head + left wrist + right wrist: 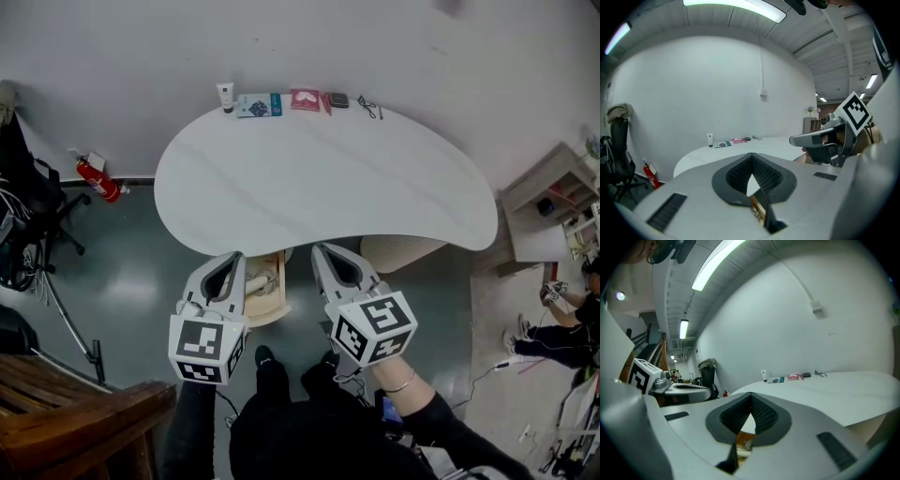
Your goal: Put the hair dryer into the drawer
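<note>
The left tool (228, 261) and the right tool (325, 253) are both pinching together, holding nothing. One white hair dryer (260, 280) is lying in one open wooden drawer (273, 317).

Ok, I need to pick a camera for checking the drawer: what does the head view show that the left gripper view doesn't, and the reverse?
Head view only: the open drawer below the white table, with a pale thing in it, probably the hair dryer. Left gripper view only: the ceiling light and a wall box; of the drawer, just a wooden sliver. Both: the table, the tube at its far edge, the fire extinguisher, the right gripper.
</note>
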`<state>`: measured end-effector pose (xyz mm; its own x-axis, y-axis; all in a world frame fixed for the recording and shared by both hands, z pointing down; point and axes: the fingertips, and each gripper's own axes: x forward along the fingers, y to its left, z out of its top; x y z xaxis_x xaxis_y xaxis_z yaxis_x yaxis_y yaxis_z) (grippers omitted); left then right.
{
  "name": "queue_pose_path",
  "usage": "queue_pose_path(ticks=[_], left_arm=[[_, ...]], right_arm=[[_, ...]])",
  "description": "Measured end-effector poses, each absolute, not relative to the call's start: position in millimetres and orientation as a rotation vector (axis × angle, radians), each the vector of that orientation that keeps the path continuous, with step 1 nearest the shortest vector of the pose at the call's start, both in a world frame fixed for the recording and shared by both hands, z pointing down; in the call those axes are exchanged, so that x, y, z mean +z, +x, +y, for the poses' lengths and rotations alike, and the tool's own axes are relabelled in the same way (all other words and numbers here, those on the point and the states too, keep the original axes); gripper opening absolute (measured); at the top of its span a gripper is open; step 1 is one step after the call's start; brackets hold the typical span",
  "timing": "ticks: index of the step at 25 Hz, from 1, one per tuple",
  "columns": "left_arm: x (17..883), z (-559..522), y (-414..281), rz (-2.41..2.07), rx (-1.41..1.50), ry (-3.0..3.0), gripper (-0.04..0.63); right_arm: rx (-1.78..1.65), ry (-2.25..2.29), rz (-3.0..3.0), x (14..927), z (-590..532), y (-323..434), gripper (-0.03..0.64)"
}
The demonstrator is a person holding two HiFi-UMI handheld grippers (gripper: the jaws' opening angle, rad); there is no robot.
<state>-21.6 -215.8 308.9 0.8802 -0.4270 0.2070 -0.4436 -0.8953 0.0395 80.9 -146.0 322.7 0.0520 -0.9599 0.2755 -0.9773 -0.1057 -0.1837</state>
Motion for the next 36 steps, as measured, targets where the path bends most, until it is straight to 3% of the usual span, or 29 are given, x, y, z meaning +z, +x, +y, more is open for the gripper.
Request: queue_pose_path(ticks=[36], left_arm=[[221.4, -187.1, -39.0, -0.744, -0.043, 2.955, 0.009]], right_arm=[[0.187, 2.302, -2.215, 238.8, -109.5, 84.4, 0.002]])
